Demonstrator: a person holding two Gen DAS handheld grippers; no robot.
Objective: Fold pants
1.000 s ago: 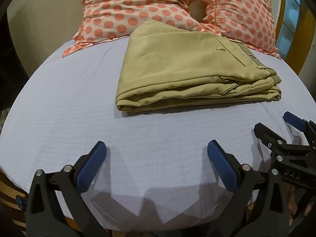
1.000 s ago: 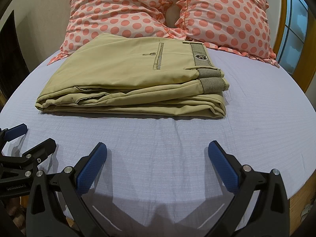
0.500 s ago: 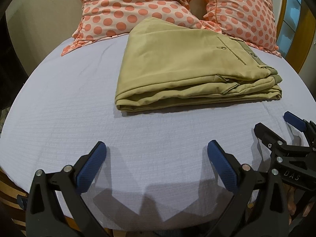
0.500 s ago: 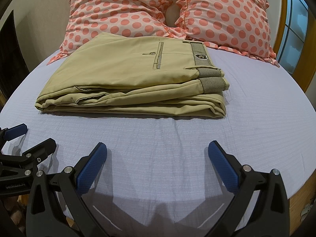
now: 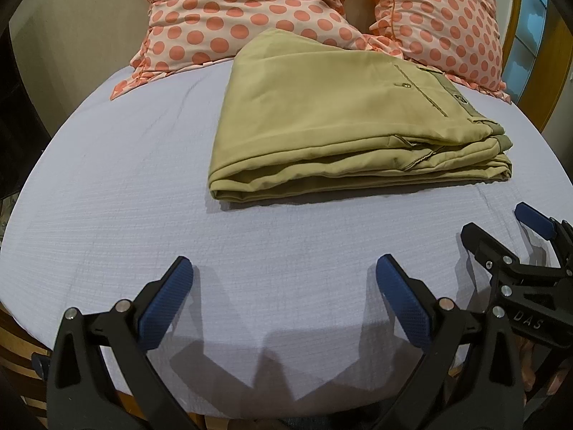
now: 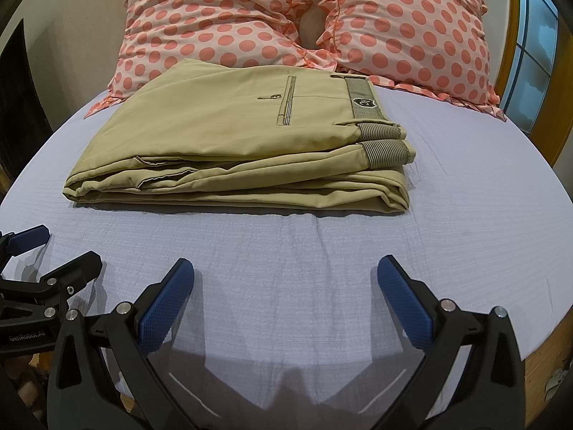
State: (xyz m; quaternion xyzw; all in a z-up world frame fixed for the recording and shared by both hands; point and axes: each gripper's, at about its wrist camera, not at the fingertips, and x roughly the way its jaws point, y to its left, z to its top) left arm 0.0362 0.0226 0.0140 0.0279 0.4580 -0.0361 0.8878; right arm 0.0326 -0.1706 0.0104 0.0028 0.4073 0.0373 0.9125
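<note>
Item: bed (image 6: 465,215), lilac textured sheet, bearing all else; its near edge and a strip of wooden frame show only at the lower corners of both views. Item: two polka-dot pillows (image 6: 222,25), salmon on pale pink, ruffled, at the head; tops cropped by the fisheye rim. Item: khaki pants (image 6: 232,136), lying mid-bed just before the pillows, far edge touching them, stacked in several layers, striped waistband and welt pocket with button uppermost. Judgement: folding appears complete or nearly so; the step in hand looks like release and inspection, and any next move calls only for squaring the slightly uneven front edges or leaving the stack alone. Item: right hand-held gripper (image 6: 286,286), blue pads spread wide, holding nothing, above bare sheet short of the pants. Item: left hand-held gripper (image 5: 283,286), likewise spread and unladen, beside its fellow. Not legible: waistband badge lettering; the layers' inner arrangement; the stack's far side.
</note>
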